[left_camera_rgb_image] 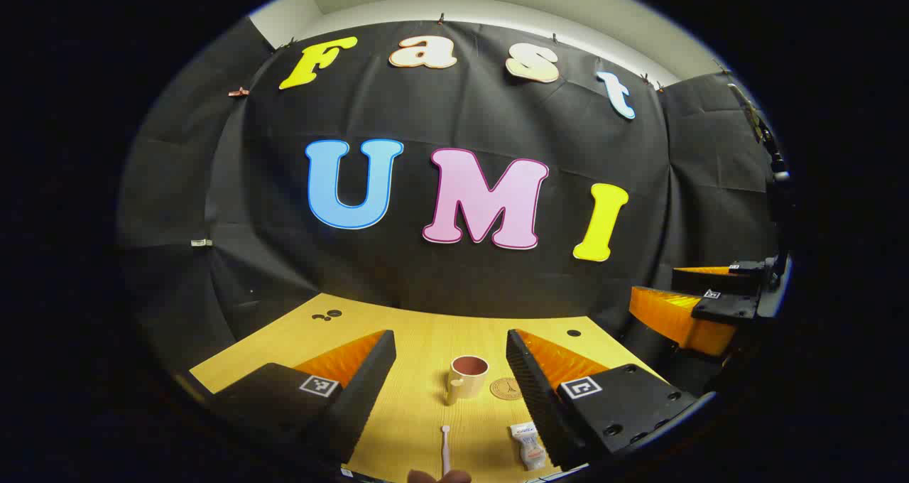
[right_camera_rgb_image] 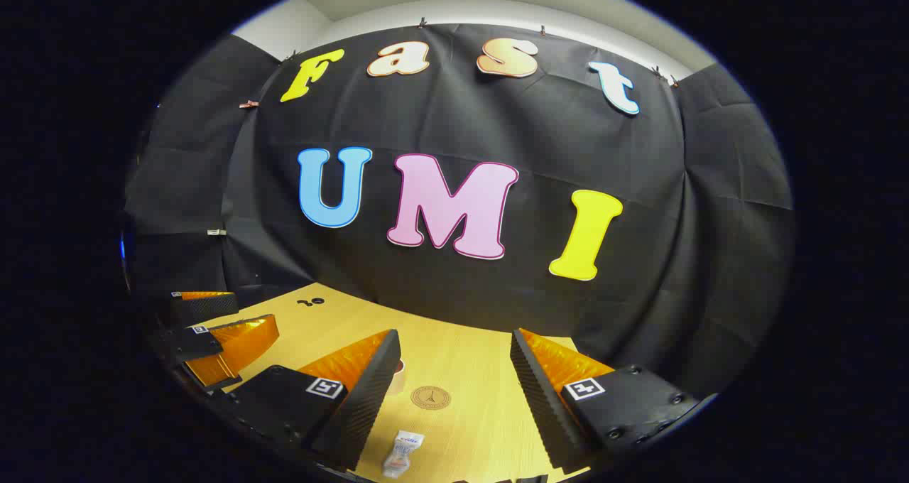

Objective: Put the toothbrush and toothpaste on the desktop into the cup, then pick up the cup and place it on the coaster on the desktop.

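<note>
A beige cup [left_camera_rgb_image: 468,378] with a brown inside and a handle at its left stands upright on the wooden desktop [left_camera_rgb_image: 419,355]. A round brown coaster [left_camera_rgb_image: 505,388] lies just right of it. Nearer me lie a white toothbrush [left_camera_rgb_image: 445,449] and a small white toothpaste tube [left_camera_rgb_image: 529,446]. My left gripper [left_camera_rgb_image: 451,383] hovers open above them, holding nothing. In the right gripper view, the right gripper [right_camera_rgb_image: 454,391] is open over the coaster [right_camera_rgb_image: 430,398] and the toothpaste tube [right_camera_rgb_image: 402,453]; the cup [right_camera_rgb_image: 398,378] peeks from behind its left finger.
The right gripper [left_camera_rgb_image: 703,302] shows at the right edge of the left gripper view, beyond the desk's right side. The left gripper [right_camera_rgb_image: 213,330] shows at the left of the right gripper view. Small dark holes [left_camera_rgb_image: 327,315] mark the desktop's far left.
</note>
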Tool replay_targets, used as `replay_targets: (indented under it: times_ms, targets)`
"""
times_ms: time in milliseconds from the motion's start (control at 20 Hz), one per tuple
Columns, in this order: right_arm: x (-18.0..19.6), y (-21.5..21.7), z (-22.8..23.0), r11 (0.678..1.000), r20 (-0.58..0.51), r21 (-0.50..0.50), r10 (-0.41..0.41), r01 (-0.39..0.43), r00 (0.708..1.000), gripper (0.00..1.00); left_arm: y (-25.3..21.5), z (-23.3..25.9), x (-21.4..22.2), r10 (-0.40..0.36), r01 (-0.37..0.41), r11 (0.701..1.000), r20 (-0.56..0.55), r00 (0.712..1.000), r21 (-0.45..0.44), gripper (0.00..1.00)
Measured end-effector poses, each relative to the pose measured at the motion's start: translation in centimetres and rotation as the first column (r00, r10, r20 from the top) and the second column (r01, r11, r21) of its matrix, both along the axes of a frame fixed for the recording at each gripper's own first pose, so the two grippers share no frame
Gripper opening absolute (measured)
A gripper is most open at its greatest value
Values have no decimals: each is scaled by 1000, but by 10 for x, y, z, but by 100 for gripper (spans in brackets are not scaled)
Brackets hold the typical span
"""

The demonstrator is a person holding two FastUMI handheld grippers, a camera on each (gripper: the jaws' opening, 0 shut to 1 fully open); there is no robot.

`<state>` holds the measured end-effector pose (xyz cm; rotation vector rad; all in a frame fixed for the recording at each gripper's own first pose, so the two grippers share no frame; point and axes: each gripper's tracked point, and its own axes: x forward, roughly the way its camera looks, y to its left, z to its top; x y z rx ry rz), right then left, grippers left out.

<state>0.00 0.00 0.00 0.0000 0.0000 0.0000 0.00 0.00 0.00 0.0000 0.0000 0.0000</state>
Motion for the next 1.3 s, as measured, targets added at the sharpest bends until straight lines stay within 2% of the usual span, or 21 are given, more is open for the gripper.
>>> replay_targets:
  times_ms: [900,1300]
  targets:
    - [-13,-7,-35,999,-87,44,-4,8,996,96,3,-27,-11,23,-22,1000,-69,997,17,97]
    - [-25,20,-95,998,-233,58,21,-8,972,96,23,-54,-28,33,-28,999,-132,991,36,98]
